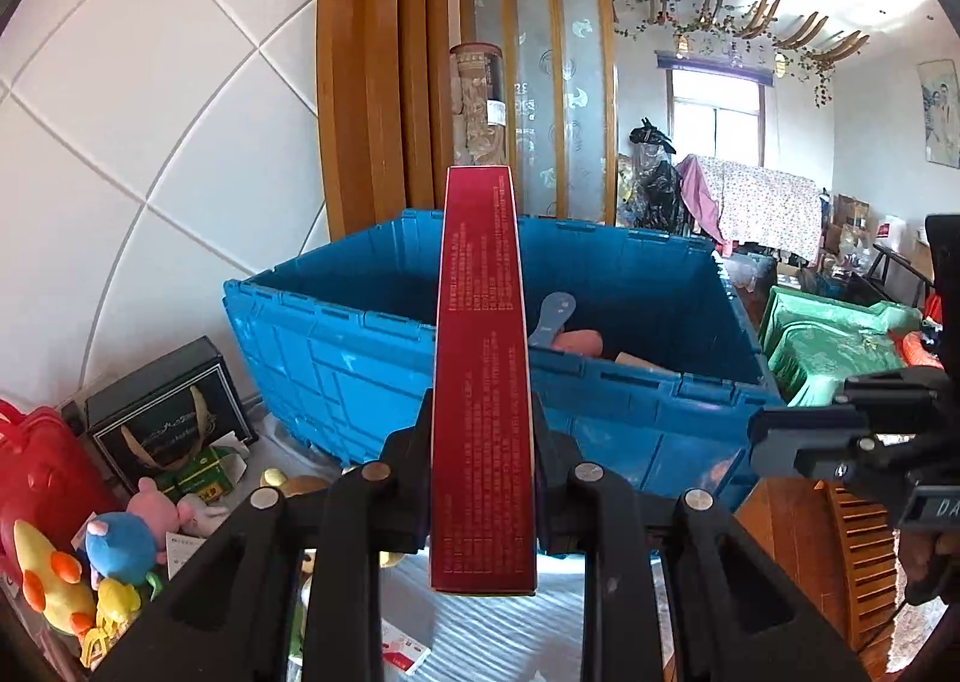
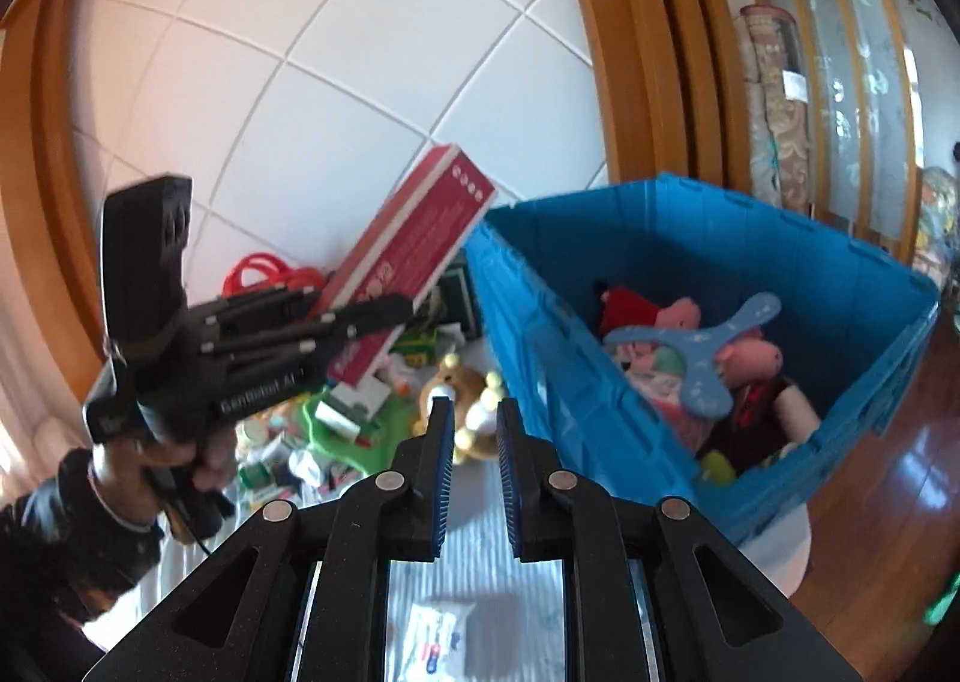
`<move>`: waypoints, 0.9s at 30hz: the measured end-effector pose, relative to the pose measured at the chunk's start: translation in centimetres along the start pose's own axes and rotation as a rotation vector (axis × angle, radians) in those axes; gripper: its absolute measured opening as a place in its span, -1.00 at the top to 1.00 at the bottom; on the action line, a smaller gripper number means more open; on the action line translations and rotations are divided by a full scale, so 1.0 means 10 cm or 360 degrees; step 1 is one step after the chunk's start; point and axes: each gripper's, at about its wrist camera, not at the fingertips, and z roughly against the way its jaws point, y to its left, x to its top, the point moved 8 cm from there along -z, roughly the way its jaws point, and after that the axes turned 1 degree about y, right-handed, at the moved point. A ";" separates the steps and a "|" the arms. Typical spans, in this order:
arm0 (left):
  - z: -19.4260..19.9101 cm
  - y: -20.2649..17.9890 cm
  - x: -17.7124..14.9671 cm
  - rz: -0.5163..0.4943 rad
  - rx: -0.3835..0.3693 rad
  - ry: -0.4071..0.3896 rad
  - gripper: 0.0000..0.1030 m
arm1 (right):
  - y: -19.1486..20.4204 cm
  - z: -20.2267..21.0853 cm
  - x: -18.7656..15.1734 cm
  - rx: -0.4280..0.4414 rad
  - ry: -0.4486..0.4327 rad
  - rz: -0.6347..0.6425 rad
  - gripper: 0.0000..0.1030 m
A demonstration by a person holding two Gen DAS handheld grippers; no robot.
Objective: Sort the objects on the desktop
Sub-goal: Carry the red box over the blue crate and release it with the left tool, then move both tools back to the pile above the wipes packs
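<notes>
My left gripper (image 1: 483,430) is shut on a long red box (image 1: 483,382) with small white print, held up with its far end over the near rim of a blue crate (image 1: 336,334). In the right wrist view the left gripper (image 2: 384,310) holds the red box (image 2: 414,244) tilted up beside the blue crate (image 2: 540,358). My right gripper (image 2: 474,412) is open and empty, above the table and short of the crate. Inside the crate lie pink plush toys (image 2: 750,358) and a blue boomerang-shaped toy (image 2: 708,352).
Left of the crate lie a black gift box (image 1: 162,412), a red bag (image 1: 36,466), plush toys (image 1: 120,550) and small packets. A bear plush (image 2: 468,400) and a white packet (image 2: 438,634) lie on the striped table cover. A green chair (image 1: 828,346) stands to the right.
</notes>
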 end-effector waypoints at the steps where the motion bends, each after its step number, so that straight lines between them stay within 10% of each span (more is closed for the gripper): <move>1: -0.01 -0.01 -0.01 -0.0019 0.0007 0.0011 0.54 | -0.01 -0.01 -0.09 0.0007 0.0019 -0.0047 0.69; 7: -0.48 -0.34 0.46 -0.0140 -0.0108 0.0109 0.47 | -0.16 0.23 -0.16 -0.0036 -0.0072 -0.0269 0.67; 8: -0.60 -0.40 0.59 -0.0178 -0.0092 0.0101 0.34 | -0.19 0.26 -0.16 -0.0051 -0.0097 -0.0292 0.64; 10: -0.78 -0.44 0.83 -0.0215 -0.0039 0.0028 -0.51 | -0.23 0.33 -0.18 -0.0067 -0.0137 -0.0348 0.64; 12: -0.89 -0.44 0.94 -0.0189 -0.0010 0.0002 -0.75 | -0.26 0.38 -0.23 -0.0080 -0.0145 -0.0383 0.63; 27: 0.46 0.53 0.00 -0.0024 0.0191 -0.0087 -0.75 | -0.07 0.27 -0.26 -0.0008 -0.0080 -0.0306 0.44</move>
